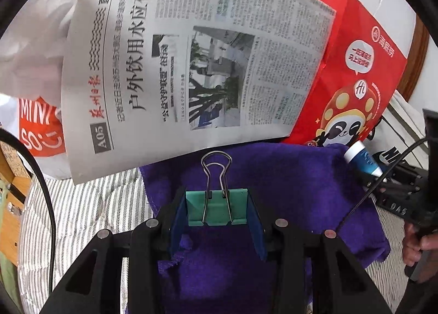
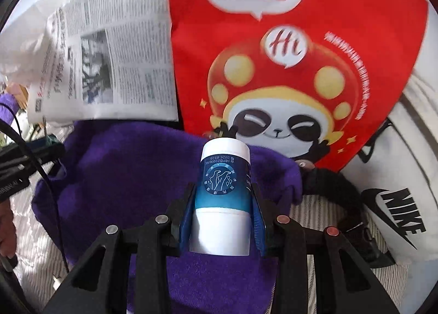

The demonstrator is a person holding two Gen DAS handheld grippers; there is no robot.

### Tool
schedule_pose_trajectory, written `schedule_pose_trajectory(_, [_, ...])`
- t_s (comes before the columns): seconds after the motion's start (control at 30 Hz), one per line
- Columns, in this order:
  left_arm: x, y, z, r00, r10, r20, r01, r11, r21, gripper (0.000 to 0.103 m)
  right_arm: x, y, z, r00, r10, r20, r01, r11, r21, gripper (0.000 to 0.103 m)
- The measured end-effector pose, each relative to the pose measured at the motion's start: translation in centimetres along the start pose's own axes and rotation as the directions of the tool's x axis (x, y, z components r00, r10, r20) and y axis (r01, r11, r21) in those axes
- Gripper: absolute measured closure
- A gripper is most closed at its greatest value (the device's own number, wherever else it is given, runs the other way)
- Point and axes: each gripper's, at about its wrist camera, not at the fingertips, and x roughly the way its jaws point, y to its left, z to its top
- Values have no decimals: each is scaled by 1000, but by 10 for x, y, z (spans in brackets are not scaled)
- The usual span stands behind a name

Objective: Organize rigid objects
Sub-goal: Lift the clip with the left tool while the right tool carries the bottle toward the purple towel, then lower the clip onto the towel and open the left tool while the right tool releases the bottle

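Observation:
My left gripper (image 1: 217, 208) is shut on a green binder clip (image 1: 217, 208) with silver wire handles, held above a purple towel (image 1: 287, 177). My right gripper (image 2: 223, 212) is shut on a blue and white tube (image 2: 223, 193) with a white cap, also over the purple towel (image 2: 123, 166). The tube and the right gripper show at the right in the left wrist view (image 1: 361, 159). The left gripper shows at the left edge of the right wrist view (image 2: 32, 152).
A newspaper (image 1: 191, 62) leans behind the towel, next to a red panda paper bag (image 1: 356, 81). A white MINISO plastic bag (image 1: 38, 125) lies at left. A white Nike bag (image 2: 397, 204) sits at right. Striped bedding (image 1: 90, 212) lies underneath.

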Motion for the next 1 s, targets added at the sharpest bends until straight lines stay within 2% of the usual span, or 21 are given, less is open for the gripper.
schedule_pose_trajectory(0.17, [6,5,-3,1000,8,-18,-8,1000,0,64,15,5,-4,999,2,-36,-2,1000,-15,65])
schedule_pose_trajectory(0.7, [20,3,-4,999,-3,-52,3,1000,1,64,59,-10,-13,989,-3,-145,9,999,44,66])
schedule_pose_trajectory(1.0, [18,5,-5,999,-8,-52,8,1000,7,64,72,-25,-13,988,15,-157,-6,998,58,66])
